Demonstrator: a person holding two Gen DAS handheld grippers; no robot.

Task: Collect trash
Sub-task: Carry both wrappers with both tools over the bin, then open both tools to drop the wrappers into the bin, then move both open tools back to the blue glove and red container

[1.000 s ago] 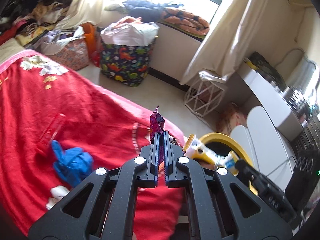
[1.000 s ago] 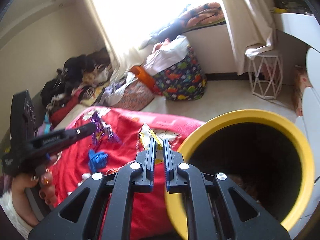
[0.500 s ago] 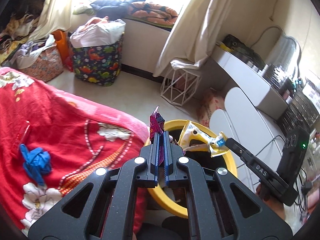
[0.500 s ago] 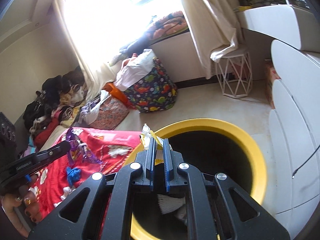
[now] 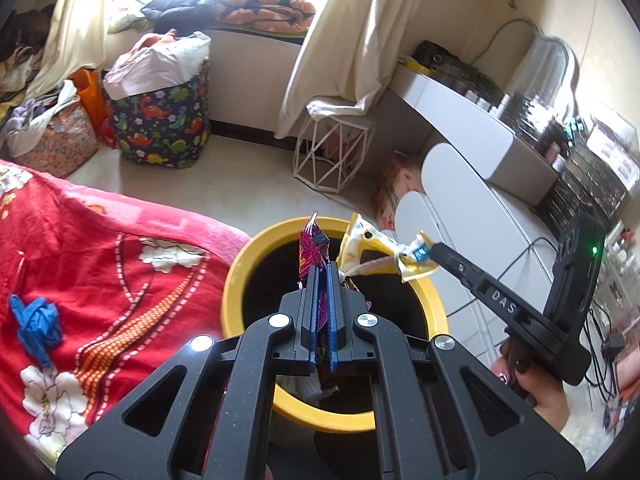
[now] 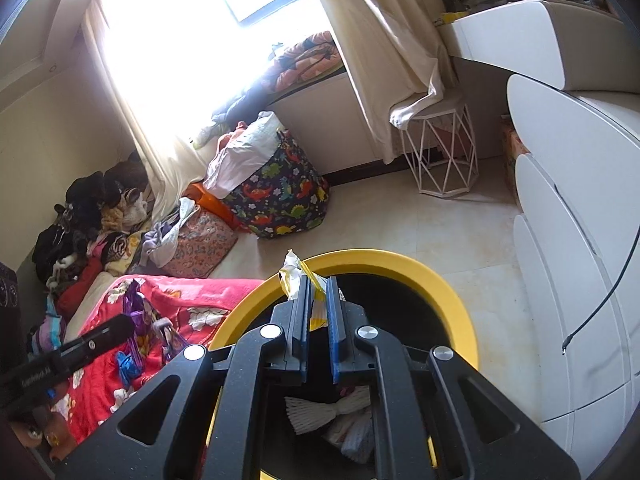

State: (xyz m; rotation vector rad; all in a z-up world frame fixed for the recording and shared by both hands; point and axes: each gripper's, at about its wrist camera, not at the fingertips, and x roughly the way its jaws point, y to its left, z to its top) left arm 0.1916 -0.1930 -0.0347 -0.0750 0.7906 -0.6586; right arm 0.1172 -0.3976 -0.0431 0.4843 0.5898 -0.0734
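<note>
My left gripper (image 5: 321, 270) is shut on a purple foil wrapper (image 5: 312, 249) and holds it over the open yellow-rimmed bin (image 5: 240, 276). My right gripper (image 6: 318, 282) is shut on a yellow and white wrapper (image 6: 294, 274), also over the yellow-rimmed bin (image 6: 440, 284). In the left wrist view the right gripper (image 5: 430, 250) comes in from the right with the yellow wrapper (image 5: 372, 242) hanging above the bin. White trash (image 6: 328, 410) lies inside the bin. A crumpled blue glove (image 5: 34, 320) lies on the red blanket (image 5: 100, 264).
The bed with the red blanket is left of the bin. A dinosaur-print hamper (image 5: 160, 120) and a white wire stool (image 5: 332, 156) stand on the floor by the window. White cabinets (image 6: 568, 216) with cables are to the right.
Both grippers have moved right from above the bed to above the bin, each still holding its wrapper. The bin's inside now shows under the right gripper.
</note>
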